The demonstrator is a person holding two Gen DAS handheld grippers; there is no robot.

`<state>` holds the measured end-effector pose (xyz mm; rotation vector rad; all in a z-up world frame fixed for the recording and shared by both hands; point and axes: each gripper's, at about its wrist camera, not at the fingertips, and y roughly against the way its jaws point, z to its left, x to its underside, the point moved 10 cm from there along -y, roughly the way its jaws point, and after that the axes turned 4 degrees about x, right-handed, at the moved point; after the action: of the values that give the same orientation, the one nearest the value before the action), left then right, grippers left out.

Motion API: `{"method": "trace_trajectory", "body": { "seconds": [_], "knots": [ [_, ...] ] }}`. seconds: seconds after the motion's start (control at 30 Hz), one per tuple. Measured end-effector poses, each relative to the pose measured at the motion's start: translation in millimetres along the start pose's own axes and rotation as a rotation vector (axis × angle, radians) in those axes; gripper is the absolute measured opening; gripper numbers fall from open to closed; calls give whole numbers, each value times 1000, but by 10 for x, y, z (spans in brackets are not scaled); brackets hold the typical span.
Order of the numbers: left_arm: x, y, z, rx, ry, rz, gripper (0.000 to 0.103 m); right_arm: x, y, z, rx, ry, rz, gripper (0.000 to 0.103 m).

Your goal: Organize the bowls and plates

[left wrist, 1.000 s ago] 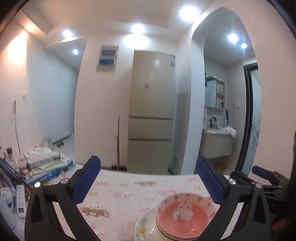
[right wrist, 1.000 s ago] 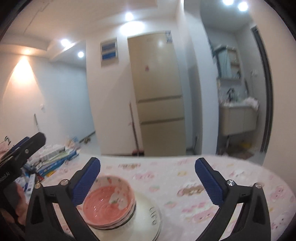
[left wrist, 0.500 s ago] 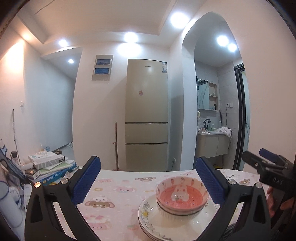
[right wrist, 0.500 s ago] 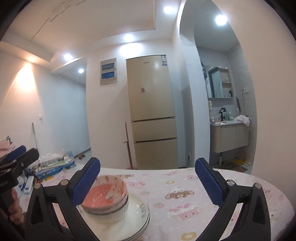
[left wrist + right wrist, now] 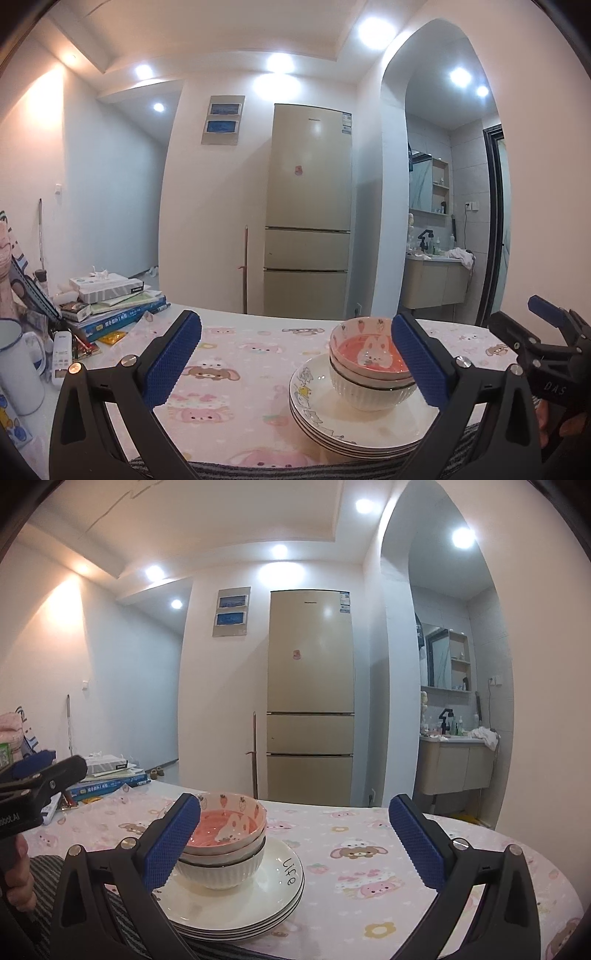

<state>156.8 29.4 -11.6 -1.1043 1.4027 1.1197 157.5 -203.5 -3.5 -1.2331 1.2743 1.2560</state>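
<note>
Books (image 5: 122, 310) and mug (image 5: 16, 365) left of stacked bowls (image 5: 369, 365) on plates (image 5: 354, 424)

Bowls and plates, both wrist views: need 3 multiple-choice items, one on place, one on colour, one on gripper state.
1. Where do the bowls sit?
A. on the stack of plates
B. on the books
C. on the bare tablecloth

2. What colour is the inside of the top bowl?
A. green
B. pink
C. black

3. How do the two grippers stand?
A. both shut on a plate
B. left shut on a bowl, right open
C. both open, holding nothing

Key:
1 A, the bowls rest nested on the plates.
2 B, its inside is pink with a rabbit picture.
3 C, the left gripper and the right gripper each show wide-apart fingers with nothing between.
</note>
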Motion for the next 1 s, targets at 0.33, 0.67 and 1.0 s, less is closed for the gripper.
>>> {"method": "trace_trajectory", "body": {
  "seconds": [0.33,0.67,1.0],
  "knots": [
    [121,-38,-298,-14,-147,39,103,119,-102,-115,34,-28,78,103],
    [117,-56,-229,-8,-106,51,103,134,-89,-188,29,-56,83,103],
    [122,-48,-235,-9,-107,43,103,107,-89,-174,17,-48,79,103]
  ]
}}
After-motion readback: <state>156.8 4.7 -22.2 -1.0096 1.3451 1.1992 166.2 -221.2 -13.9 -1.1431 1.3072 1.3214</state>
